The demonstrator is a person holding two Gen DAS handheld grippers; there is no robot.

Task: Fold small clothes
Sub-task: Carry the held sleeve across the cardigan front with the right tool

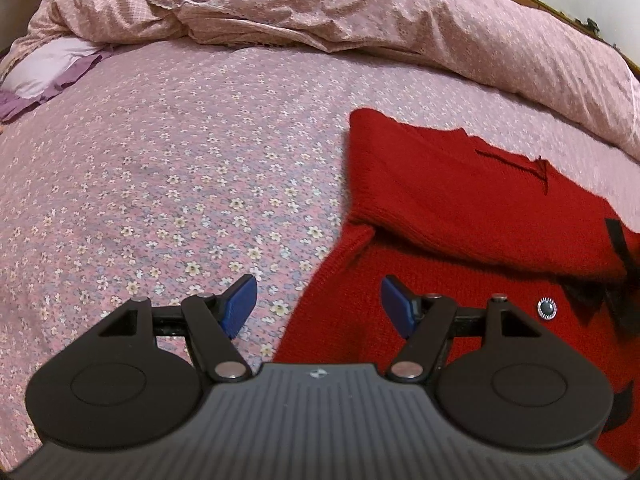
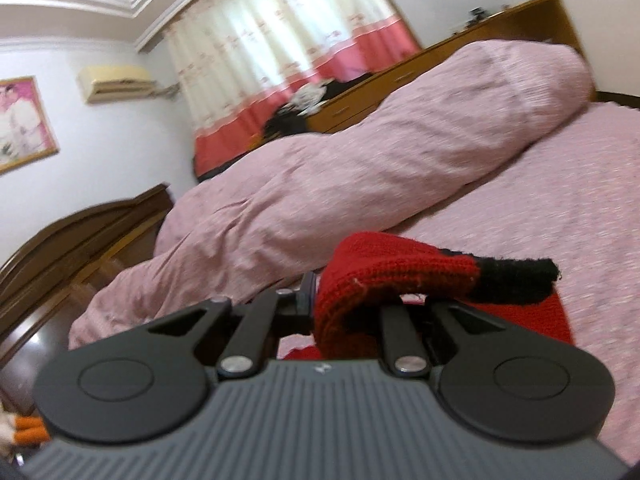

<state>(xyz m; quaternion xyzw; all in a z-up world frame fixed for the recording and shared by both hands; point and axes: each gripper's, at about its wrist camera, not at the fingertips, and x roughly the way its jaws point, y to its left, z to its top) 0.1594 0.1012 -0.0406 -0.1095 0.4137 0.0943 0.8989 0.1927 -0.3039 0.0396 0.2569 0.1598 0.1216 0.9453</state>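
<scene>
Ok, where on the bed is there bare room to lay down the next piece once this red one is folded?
The flowered sheet lies bare left of the red sweater, from the rumpled duvet at the far side down to the open left gripper. A pillow borders its far left corner. The right side is crowded: the sweater covers it, its edge shut in the right gripper.

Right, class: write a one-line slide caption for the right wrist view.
Right gripper shut on the red knitted garment's black-trimmed edge, lifting it above the pink floral bed.
</scene>
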